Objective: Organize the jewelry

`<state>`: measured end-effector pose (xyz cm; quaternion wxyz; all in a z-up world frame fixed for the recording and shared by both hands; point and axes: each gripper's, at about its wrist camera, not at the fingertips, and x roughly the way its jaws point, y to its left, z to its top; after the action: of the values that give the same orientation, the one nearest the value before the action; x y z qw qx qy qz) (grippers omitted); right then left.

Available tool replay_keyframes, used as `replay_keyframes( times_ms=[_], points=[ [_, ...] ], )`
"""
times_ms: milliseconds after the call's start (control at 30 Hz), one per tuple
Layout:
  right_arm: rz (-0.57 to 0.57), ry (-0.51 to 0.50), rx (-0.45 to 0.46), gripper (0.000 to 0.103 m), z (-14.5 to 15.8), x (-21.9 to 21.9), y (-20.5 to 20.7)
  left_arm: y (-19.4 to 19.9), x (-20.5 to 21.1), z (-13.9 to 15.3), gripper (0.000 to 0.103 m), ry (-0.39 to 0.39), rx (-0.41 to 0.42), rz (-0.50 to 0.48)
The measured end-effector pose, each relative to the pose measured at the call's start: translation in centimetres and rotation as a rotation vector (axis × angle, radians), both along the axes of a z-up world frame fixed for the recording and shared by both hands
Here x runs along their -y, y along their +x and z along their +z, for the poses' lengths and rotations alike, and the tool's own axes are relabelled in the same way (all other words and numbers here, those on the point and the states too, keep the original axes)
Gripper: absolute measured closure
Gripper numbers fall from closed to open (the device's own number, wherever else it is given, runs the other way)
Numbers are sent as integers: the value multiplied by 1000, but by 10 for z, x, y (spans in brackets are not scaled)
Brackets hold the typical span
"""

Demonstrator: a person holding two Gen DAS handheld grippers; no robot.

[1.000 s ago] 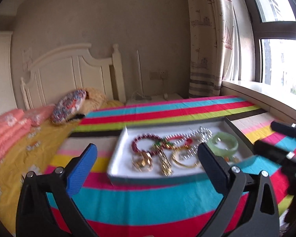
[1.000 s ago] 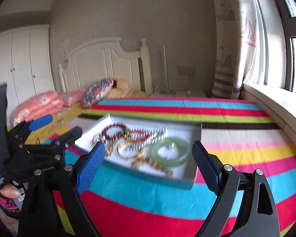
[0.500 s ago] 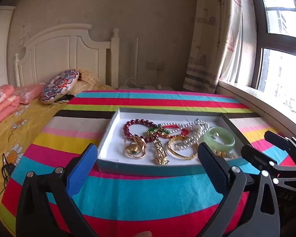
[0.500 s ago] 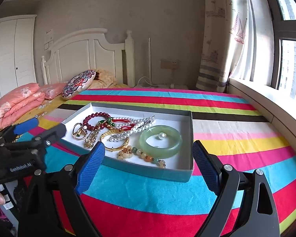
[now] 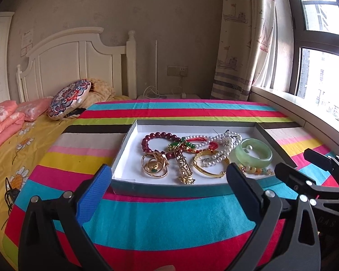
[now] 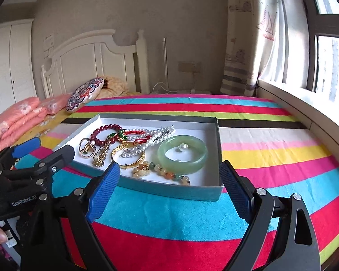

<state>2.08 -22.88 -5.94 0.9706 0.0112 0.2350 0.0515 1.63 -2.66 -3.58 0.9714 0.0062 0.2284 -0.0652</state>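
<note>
Jewelry lies heaped in a shallow teal box (image 5: 169,188) with a white floor, set on the striped bed cover (image 5: 169,221). Its long axis runs left to right across both views. At the left sit gold rings (image 5: 154,163) and a dark red bead bracelet (image 5: 147,141). In the middle a gold pendant (image 5: 184,169), a red cord, a gold bangle (image 5: 206,170) and a pearl strand (image 5: 223,149) overlap. At the right end a green jade bangle (image 6: 182,153) rings a loose pearl, with an amber bead string (image 6: 160,170) just near of it.

Both tongs stand wide open and empty, just short of the near wall. The left tongs (image 5: 169,194) face the gold pieces straight ahead; the right tongs (image 6: 169,187) face the jade bangle and amber beads, so the right hand is nearer that end. Since the pieces lie tangled yet already boxed, the scene fits sorting under way or a gathering nearly done.

Against the picture of a second ago, both views have steadied and closed in: the box fills more of each frame and sits squarer between the fingers, while the jewelry lies as it did.
</note>
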Motion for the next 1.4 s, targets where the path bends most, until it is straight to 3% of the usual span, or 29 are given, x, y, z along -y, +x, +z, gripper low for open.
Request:
replay_keyframes(
  times_ms=[433, 1400],
  points=[
    [-9, 68, -38, 17, -4, 11, 6, 1, 0, 0, 2, 1, -3, 7],
    [7, 55, -40, 17, -5, 7, 7, 2, 0, -2, 2, 10, -10, 14]
  ],
)
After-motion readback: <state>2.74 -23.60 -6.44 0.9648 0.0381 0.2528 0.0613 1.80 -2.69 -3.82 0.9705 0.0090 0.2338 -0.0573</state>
